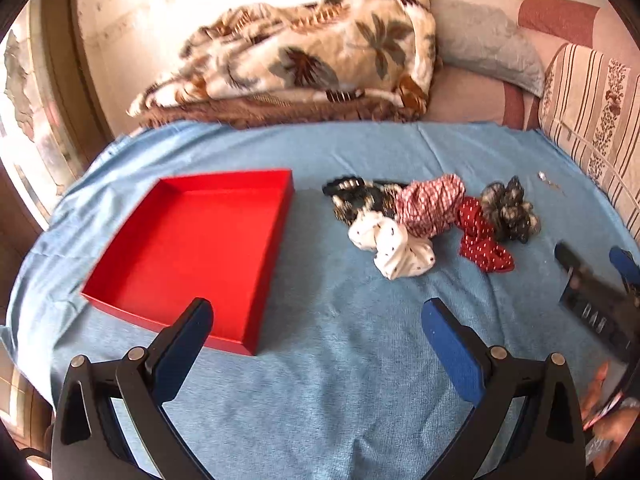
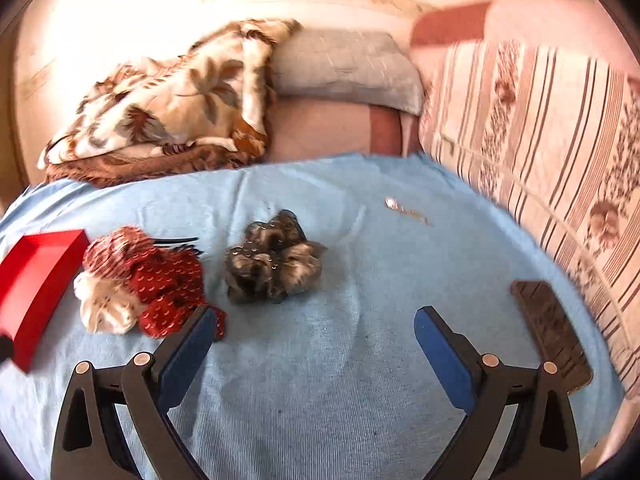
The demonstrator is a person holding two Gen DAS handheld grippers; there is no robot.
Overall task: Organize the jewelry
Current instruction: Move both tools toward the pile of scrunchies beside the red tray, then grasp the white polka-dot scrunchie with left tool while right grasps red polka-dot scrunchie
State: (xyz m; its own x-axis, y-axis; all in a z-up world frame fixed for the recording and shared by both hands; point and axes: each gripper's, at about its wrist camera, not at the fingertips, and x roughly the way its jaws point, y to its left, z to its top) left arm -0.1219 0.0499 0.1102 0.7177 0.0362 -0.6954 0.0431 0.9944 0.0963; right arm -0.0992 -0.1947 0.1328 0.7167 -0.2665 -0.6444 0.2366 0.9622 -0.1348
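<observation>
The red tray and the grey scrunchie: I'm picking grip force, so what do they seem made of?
The red tray looks like stiff card or thin board with a smooth matte finish: flat walls, sharp corners, no gloss. It could be plastic. The grey scrunchie looks like soft gathered fabric, mottled grey and tan, with deep folds and a slight sheen.

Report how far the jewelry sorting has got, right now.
Done: nothing yet; the red tray is empty. In hand: nothing; the left gripper and right gripper are both open above the blue cloth. Left: the scrunchie pile, the grey scrunchie lying apart, and a small shiny piece further back all lie outside the tray.
</observation>
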